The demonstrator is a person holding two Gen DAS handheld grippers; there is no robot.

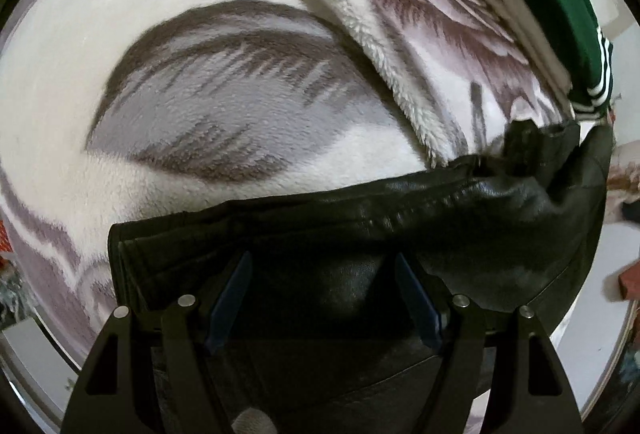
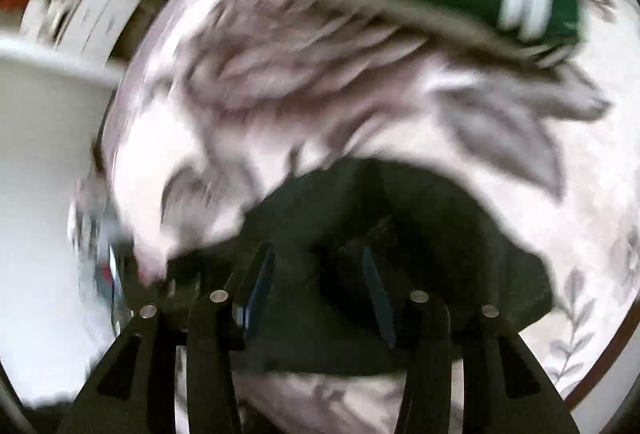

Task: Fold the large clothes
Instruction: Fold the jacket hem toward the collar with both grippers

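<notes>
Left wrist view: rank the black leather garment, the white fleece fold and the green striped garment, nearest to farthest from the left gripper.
1. black leather garment, right at the left gripper, between its fingers.
2. white fleece fold, ahead, centre-right.
3. green striped garment, far upper right.

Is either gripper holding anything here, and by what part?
Neither visibly grips. The left gripper and the right gripper are both open over the black leather garment, fingers apart; the right view is blurred.

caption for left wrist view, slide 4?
Open left gripper over black leather garment on leaf-print fleece blanket.
</notes>
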